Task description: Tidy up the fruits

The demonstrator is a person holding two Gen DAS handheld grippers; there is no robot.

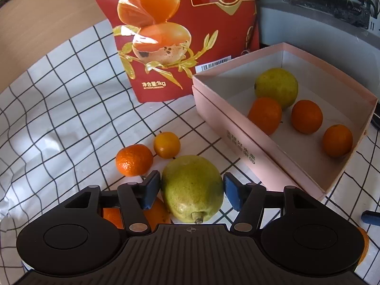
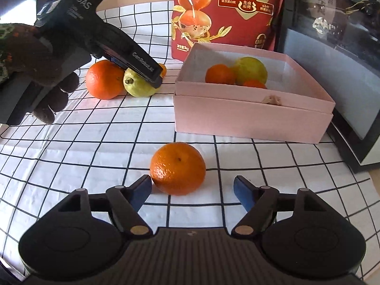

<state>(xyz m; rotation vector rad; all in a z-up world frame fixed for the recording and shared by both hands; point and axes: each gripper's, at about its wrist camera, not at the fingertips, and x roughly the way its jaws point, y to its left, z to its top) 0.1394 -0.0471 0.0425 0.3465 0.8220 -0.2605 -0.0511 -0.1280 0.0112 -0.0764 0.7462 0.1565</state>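
Note:
My left gripper (image 1: 192, 188) is shut on a green guava (image 1: 192, 187) that rests on the checked cloth; the guava also shows in the right wrist view (image 2: 139, 83) under the left gripper's body (image 2: 133, 61). A large orange (image 2: 104, 79) lies beside it. Two small oranges (image 1: 134, 159) (image 1: 166, 144) lie just beyond. The pink box (image 1: 261, 152) holds a guava (image 1: 276, 86) and three oranges (image 1: 306, 116). My right gripper (image 2: 192, 190) is open, its jaws either side of an orange (image 2: 178, 168) on the cloth.
A red snack bag (image 1: 180, 35) stands behind the fruit, left of the box. The box's near wall (image 2: 249, 118) is beyond the right gripper. A dark appliance (image 2: 332, 71) stands at the right. The checked cloth (image 1: 59, 118) covers the table.

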